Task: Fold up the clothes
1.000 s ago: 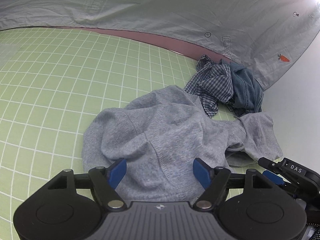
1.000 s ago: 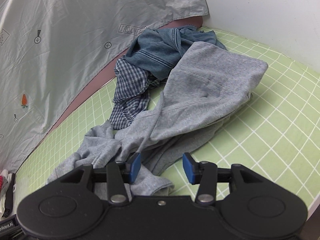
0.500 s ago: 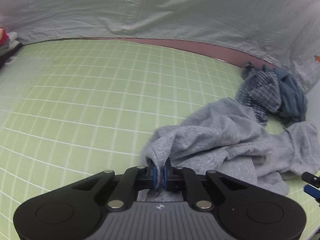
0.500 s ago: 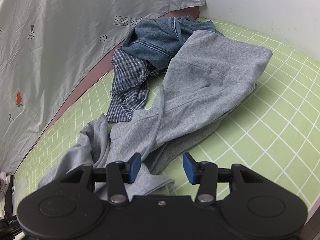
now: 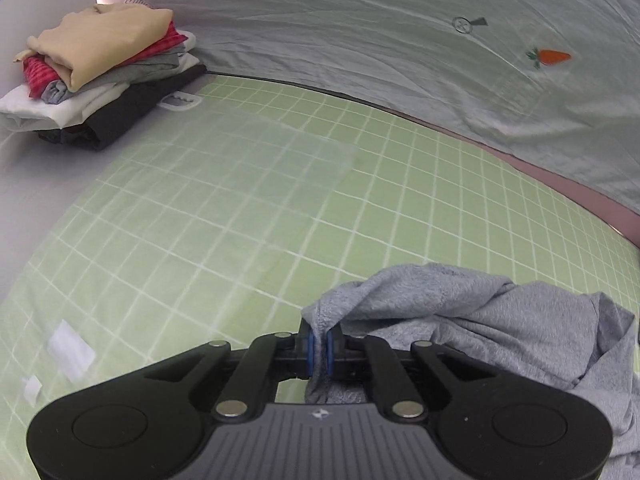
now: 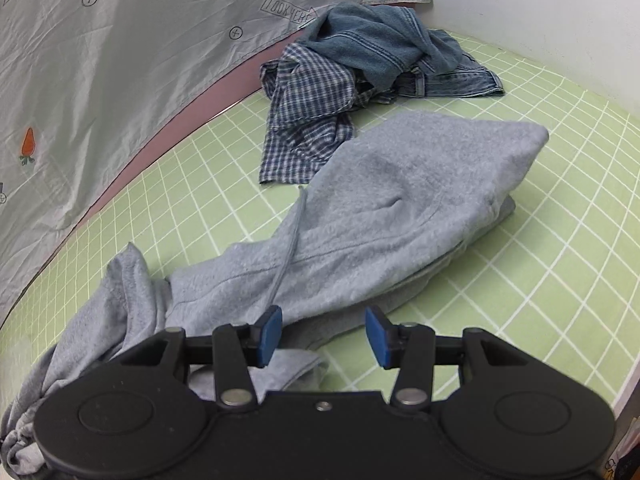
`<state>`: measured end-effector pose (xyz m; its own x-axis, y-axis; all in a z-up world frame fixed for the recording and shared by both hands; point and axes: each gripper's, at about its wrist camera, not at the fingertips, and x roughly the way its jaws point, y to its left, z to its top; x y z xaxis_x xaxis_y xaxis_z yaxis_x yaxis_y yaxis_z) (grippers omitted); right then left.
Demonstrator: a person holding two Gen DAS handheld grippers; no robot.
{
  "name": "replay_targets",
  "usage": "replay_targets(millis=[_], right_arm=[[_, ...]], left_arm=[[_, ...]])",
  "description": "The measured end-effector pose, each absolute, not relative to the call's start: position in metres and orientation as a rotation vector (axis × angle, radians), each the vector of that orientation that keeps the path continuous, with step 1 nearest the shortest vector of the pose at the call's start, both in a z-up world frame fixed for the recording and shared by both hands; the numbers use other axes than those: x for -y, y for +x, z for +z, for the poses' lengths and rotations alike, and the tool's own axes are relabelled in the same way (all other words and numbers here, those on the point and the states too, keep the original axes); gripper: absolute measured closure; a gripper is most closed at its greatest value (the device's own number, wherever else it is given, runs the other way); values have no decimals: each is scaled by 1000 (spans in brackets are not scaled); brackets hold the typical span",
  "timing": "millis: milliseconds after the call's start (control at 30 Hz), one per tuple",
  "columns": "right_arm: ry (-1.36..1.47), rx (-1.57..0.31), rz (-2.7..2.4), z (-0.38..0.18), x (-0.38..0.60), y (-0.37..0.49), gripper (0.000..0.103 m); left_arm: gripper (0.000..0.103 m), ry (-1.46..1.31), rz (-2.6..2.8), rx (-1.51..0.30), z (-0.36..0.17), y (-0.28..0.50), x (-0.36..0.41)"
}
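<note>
Dragged leftward, grey hoodie [image 6: 400, 200] stays pinched in left claw [image 5: 319, 347]; right claw [image 6: 323, 336] spread beside checked shirt [image 6: 308, 120].

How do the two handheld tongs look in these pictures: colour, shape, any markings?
Both are black plastic. The left tongs have a ribbed grey top with a small white logo; the right tongs have a plain black top. Each has two round raised discs, linkage arms with silver pivot pins, and blue finger pads. No cables or sleeves are visible.
</note>
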<state>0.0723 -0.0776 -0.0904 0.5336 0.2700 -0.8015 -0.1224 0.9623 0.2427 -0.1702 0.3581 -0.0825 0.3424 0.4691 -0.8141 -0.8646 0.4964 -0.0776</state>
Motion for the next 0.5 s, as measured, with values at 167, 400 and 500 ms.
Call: replay_targets(millis=[167,400,500], right_arm=[[99,-982,250,-85,23,52,56],[-24,-973,263,-84,-20,42,54],[-66,-973,264,-86,-28,39,50]], left_arm=[[95,-474,1068,-776,-71,-199,-461],[84,-571,1210,-698,-62,-233,-551],[59,-635,1158,-674,-66,-245,-537]])
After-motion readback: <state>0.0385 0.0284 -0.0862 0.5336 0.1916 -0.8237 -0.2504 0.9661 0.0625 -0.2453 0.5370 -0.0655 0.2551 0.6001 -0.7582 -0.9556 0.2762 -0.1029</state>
